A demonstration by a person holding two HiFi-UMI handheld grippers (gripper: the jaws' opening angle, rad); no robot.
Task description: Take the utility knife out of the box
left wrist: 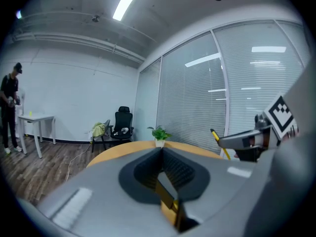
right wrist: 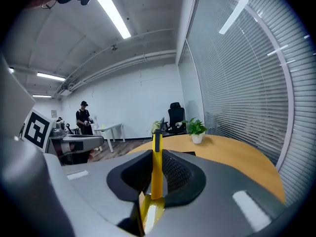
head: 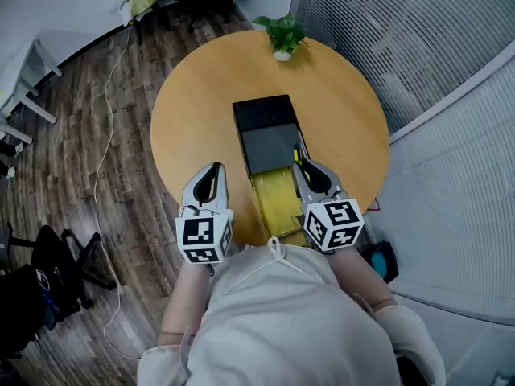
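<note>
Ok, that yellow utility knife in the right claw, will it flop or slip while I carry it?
Probably stiff: the utility knife stands straight between the right claw's jaws, no sag. It looks slim, so likely light. Its tip pokes past the jaw ends and the yellow body looks smooth, so it might pivot or slide if swung quickly.

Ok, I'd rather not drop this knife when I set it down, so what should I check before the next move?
1. Yellow utility knife clamped between the right gripper's fingers: ok.
2. Knife raised out of the black rectangular box: ok.
3. Blade retracted: cannot tell; only a dark tip shows.
4. Left gripper empty, with its fingers together: ok.
5. Bare surface on the round wooden table beside the box: ok.
6. Small potted green plant out of the way at the far edge: ok.
</note>
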